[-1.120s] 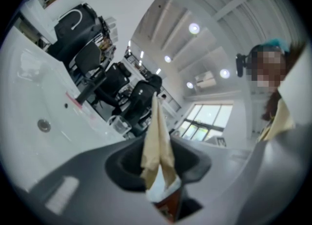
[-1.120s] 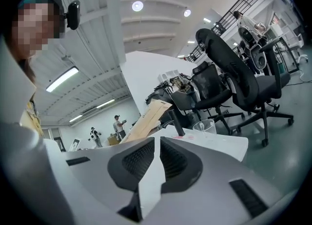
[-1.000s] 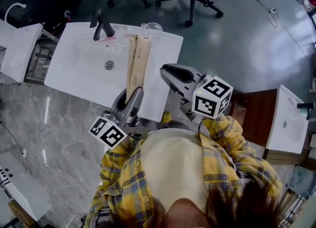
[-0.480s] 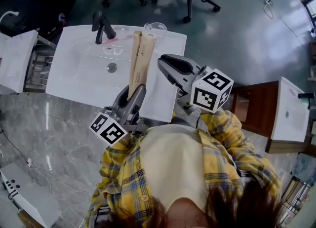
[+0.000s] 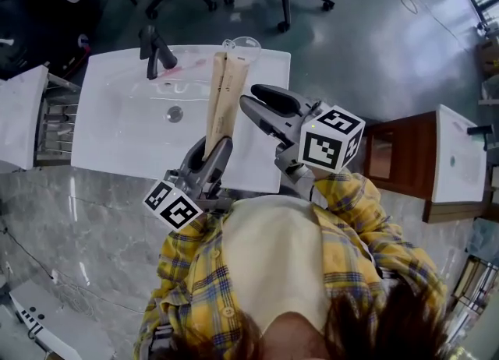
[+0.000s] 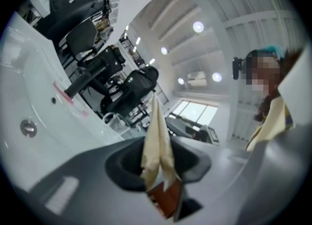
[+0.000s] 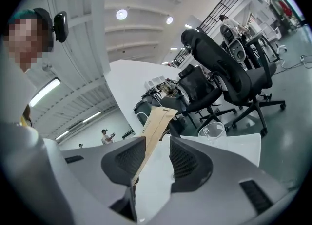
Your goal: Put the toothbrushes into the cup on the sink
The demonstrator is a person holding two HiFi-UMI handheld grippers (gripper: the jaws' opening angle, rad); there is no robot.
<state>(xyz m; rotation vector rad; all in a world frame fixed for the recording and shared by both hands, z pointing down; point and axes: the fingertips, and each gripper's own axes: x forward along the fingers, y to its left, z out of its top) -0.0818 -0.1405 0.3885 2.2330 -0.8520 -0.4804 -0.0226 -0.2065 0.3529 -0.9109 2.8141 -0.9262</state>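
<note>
Left gripper (image 5: 218,148) clamped on lower end of tan toothbrush packs (image 5: 224,90), mid-frame. Packs point up over white sink (image 5: 125,121) toward glass cup (image 5: 240,43) at sink's top edge. Right gripper (image 5: 253,101) jaws just sprang apart, pack edge sits loose between them.

Left tongs (image 5: 217,145) clamped; right tongs (image 5: 251,102) just opened (packet (image 5: 222,93) seemingly between).

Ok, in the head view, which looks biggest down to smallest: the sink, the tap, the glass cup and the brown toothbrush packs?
1. sink
2. toothbrush packs, held up nearer the camera
3. tap
4. glass cup
Tap and cup look nearly alike, so their order is unsure.
</note>
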